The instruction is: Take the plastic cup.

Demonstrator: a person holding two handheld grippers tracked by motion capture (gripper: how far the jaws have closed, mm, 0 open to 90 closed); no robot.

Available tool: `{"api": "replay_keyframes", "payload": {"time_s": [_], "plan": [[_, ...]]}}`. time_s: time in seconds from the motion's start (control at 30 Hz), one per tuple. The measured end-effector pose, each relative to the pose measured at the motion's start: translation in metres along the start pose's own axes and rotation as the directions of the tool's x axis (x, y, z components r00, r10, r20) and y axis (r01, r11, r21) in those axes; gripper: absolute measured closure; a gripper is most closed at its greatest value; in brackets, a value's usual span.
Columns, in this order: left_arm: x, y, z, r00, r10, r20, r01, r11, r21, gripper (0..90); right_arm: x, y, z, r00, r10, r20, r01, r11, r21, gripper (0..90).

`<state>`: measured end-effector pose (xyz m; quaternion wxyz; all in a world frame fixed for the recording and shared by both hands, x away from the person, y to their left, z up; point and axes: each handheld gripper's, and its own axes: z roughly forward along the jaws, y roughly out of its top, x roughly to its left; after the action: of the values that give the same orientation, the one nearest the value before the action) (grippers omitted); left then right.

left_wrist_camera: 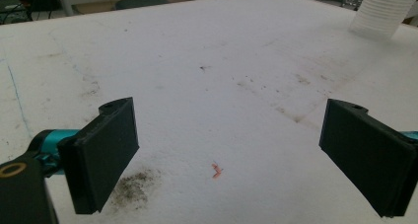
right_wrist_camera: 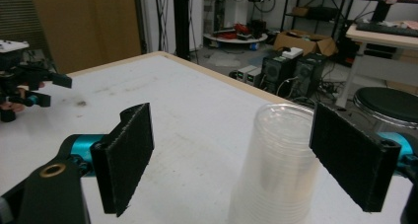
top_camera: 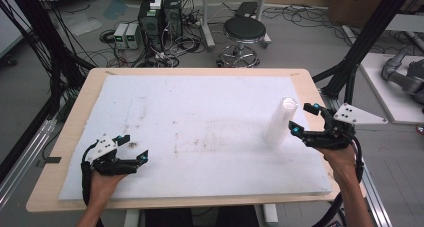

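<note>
Cup stack (top_camera: pixel 278 123) upright, apparently rim-down.

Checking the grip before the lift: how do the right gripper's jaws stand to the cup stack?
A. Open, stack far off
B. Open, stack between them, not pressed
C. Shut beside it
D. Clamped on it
B: in the right gripper view the cup stack stands between the right gripper's spread jaws, with gaps on both sides.
</note>
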<state>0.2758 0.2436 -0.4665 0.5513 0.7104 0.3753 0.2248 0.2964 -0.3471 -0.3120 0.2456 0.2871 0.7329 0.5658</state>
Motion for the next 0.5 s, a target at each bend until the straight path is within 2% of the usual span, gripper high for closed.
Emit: {"api": "replay_keyframes", "payload": {"time_s": [0.2,0.5], "plan": [[0.0,0.0,0.0,1.0,0.001,-0.001,-0.001,1.0,-0.001,7.7,-0.011,-0.001,0.003,0.9993,0.02,0.032,-0.02,1.0,0.01,16.6],[-0.001,0.0,0.0,1.0,0.004,-0.002,-0.004,1.0,0.002,7.7,-0.019,-0.006,0.009,0.9974,0.036,0.062,-0.037,0.999,0.017,16.6]]}}
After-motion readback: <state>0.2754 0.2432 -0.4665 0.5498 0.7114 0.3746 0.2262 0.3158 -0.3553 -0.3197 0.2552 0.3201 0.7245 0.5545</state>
